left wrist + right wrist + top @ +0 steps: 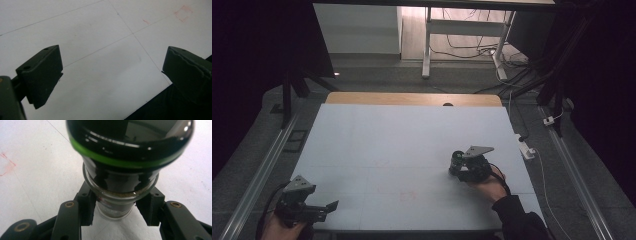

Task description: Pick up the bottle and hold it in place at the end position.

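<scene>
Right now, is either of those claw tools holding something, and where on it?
The right gripper clamps a clear glass jar with a black, green-ringed lid around its glass body, just below the lid. The left gripper is open, holding nothing.

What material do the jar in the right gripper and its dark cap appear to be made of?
The jar looks like clear glass: you see through its wall, and its rim shines. Its cap seems glossy black plastic with a green ring, judging by the sharp highlights, though coated metal is possible. The right gripper has matte dark jaws closed on the jar.
</scene>
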